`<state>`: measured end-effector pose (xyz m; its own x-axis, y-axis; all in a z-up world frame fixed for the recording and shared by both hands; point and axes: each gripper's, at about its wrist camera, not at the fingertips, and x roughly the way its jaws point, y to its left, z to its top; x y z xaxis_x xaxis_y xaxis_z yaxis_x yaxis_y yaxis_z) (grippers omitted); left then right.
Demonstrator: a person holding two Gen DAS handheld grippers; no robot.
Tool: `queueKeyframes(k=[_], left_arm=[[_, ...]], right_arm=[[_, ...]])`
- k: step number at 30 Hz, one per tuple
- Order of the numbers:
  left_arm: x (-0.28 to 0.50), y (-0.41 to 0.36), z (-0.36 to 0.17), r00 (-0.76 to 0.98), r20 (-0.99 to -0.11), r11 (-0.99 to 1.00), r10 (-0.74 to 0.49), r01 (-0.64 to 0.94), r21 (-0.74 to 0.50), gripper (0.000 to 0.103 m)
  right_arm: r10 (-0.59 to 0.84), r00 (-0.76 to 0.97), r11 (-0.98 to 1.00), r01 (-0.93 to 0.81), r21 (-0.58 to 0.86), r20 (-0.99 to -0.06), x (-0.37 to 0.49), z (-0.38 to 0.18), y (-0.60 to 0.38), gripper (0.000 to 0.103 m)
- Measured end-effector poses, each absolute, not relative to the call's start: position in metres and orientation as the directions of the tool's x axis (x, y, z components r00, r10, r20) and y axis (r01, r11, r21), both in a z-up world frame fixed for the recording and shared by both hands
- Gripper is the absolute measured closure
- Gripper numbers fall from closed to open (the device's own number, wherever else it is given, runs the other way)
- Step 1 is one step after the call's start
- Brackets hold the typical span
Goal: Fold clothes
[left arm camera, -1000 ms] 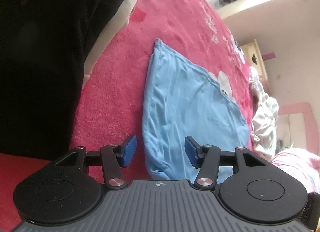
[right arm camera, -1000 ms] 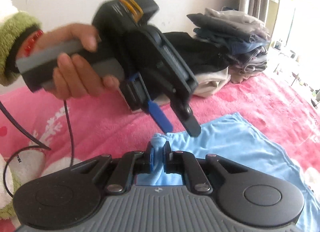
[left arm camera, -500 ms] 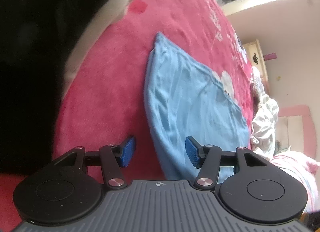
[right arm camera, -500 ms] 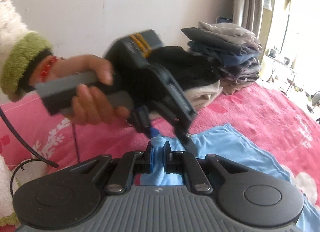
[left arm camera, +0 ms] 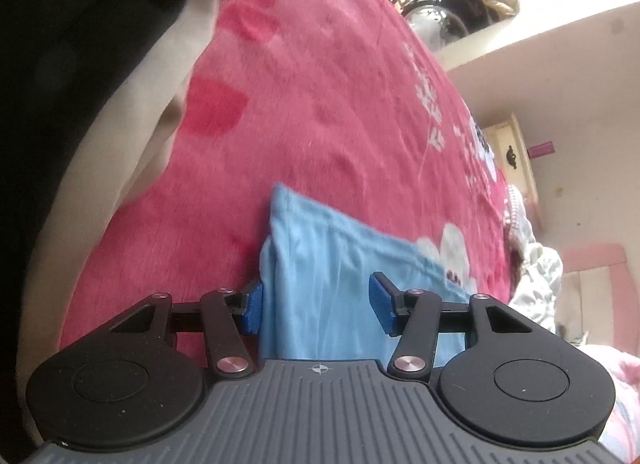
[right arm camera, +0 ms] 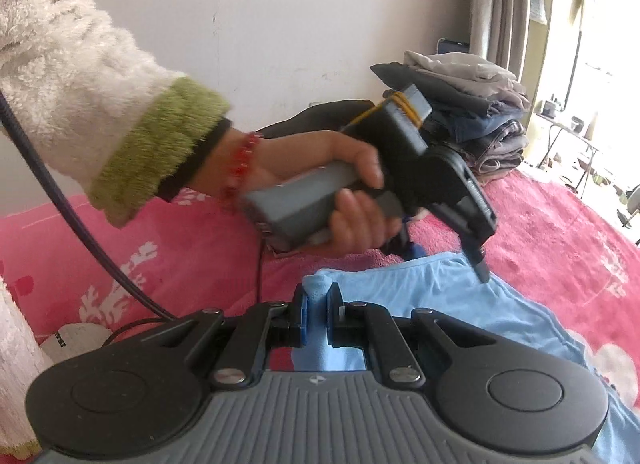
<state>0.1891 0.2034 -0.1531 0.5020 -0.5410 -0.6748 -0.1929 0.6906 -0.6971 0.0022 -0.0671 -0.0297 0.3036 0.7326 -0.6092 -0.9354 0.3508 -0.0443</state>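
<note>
A light blue garment point(left arm camera: 340, 264) lies flat on the pink bed cover point(left arm camera: 320, 104). My left gripper point(left arm camera: 316, 308) hangs low over the garment's near edge, close to a corner. Its jaws are closing, with the folded edge between the blue pads, which do not press on it. In the right wrist view a hand in a fluffy white sleeve holds that left gripper point(right arm camera: 448, 262) over the garment point(right arm camera: 460, 304). My right gripper point(right arm camera: 316, 316) is shut on another corner of the blue garment, which bunches up between its pads.
A stack of folded clothes point(right arm camera: 472, 112) and a black garment point(right arm camera: 320, 120) lie against the wall behind. Dark and cream cloth point(left arm camera: 100, 104) fills the left of the left wrist view. A heap of white clothes point(left arm camera: 536, 276) sits at the right. A black cable point(right arm camera: 80, 232) trails at the left.
My left gripper has slid along the garment's edge toward its far corner, which now sits close ahead of the pads. The right gripper stays shut on its corner.
</note>
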Motion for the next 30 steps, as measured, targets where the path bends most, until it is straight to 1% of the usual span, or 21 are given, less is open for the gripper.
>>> queueKeyframes(k=[2, 4, 5, 6, 7, 9, 10, 14, 17, 21, 25, 30], left_arm=[[0.194, 0.201, -0.154, 0.503, -0.68, 0.699, -0.534, -0.189, -0.689, 0.054], [0.198, 0.2, -0.153, 0.504, -0.687, 0.707, -0.523, -0.193, -0.68, 0.064], [0.199, 0.199, -0.154, 0.506, -0.691, 0.71, -0.517, -0.198, -0.676, 0.066], [0.201, 0.199, -0.154, 0.507, -0.695, 0.712, -0.511, -0.204, -0.672, 0.073], [0.202, 0.198, -0.155, 0.508, -0.698, 0.714, -0.505, -0.209, -0.668, 0.082], [0.204, 0.197, -0.155, 0.506, -0.709, 0.723, -0.491, -0.217, -0.656, 0.092], [0.204, 0.196, -0.155, 0.505, -0.713, 0.727, -0.486, -0.219, -0.651, 0.095], [0.207, 0.187, -0.144, 0.521, -0.728, 0.757, -0.446, -0.215, -0.617, 0.097], [0.21, 0.175, -0.128, 0.533, -0.728, 0.779, -0.43, -0.188, -0.598, 0.098], [0.219, 0.151, -0.096, 0.549, -0.712, 0.804, -0.439, -0.114, -0.584, 0.098], [0.234, 0.109, -0.067, 0.537, -0.711, 0.832, -0.454, -0.031, -0.555, 0.098], [0.25, 0.045, -0.047, 0.503, -0.727, 0.858, -0.467, 0.062, -0.509, 0.098]], right_arm=[[0.733, 0.307, 0.358, -0.933, -0.038, -0.607, 0.003, -0.029, -0.067, 0.094], [0.733, 0.31, 0.366, -0.93, -0.033, -0.605, 0.004, -0.029, -0.068, 0.094], [0.734, 0.312, 0.371, -0.928, -0.029, -0.604, 0.005, -0.029, -0.069, 0.094], [0.734, 0.312, 0.375, -0.927, -0.023, -0.604, 0.006, -0.029, -0.069, 0.094], [0.734, 0.313, 0.379, -0.925, -0.018, -0.603, 0.006, -0.028, -0.07, 0.094], [0.734, 0.319, 0.391, -0.92, -0.012, -0.599, 0.006, -0.027, -0.073, 0.094], [0.734, 0.324, 0.397, -0.918, -0.01, -0.597, 0.006, -0.026, -0.075, 0.094], [0.733, 0.353, 0.442, -0.897, 0.014, -0.581, 0.007, -0.019, -0.086, 0.094], [0.733, 0.398, 0.495, -0.868, 0.031, -0.551, 0.008, -0.011, -0.103, 0.094], [0.744, 0.441, 0.578, -0.802, 0.151, -0.502, 0.017, -0.003, -0.139, 0.094], [0.725, 0.49, 0.642, -0.735, 0.216, -0.484, 0.021, 0.001, -0.167, 0.094], [0.677, 0.57, 0.72, -0.645, 0.257, -0.465, 0.015, 0.004, -0.187, 0.094]])
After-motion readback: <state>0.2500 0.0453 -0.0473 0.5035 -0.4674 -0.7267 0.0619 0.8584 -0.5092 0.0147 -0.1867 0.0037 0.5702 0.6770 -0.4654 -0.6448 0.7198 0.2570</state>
